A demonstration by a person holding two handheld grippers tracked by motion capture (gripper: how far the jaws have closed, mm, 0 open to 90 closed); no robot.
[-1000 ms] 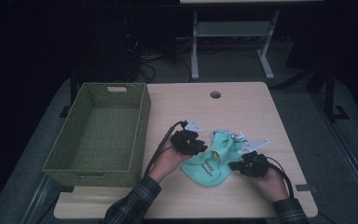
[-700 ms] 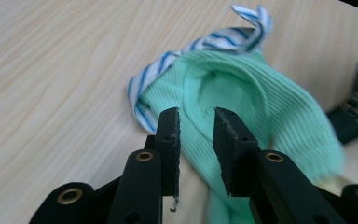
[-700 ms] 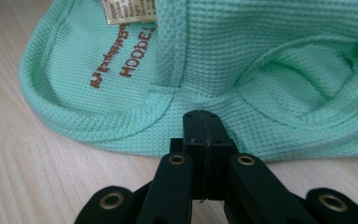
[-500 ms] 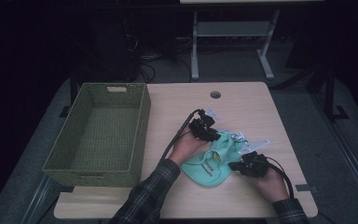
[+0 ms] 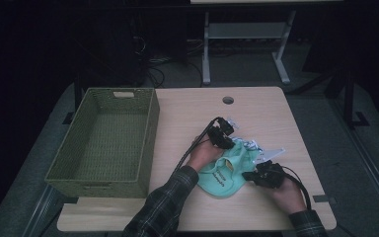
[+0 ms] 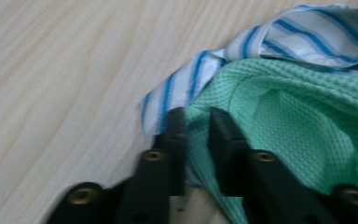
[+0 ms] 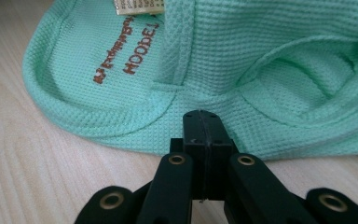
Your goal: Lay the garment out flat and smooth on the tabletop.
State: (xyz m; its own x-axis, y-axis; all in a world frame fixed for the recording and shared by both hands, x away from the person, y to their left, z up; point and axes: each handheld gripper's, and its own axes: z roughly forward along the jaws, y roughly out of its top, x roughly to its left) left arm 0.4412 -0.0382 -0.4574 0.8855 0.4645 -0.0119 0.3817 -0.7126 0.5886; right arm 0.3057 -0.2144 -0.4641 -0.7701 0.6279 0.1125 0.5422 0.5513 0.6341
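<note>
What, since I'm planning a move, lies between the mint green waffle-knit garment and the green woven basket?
Only the person's left forearm, beside the garment; otherwise bare wooden tabletop reaches the basket.

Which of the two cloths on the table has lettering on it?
The mint green waffle-knit cloth: it carries brown printed lettering and a small sewn label. The blue-and-white striped cloth, partly under its far edge, shows stripes and no lettering.
</note>
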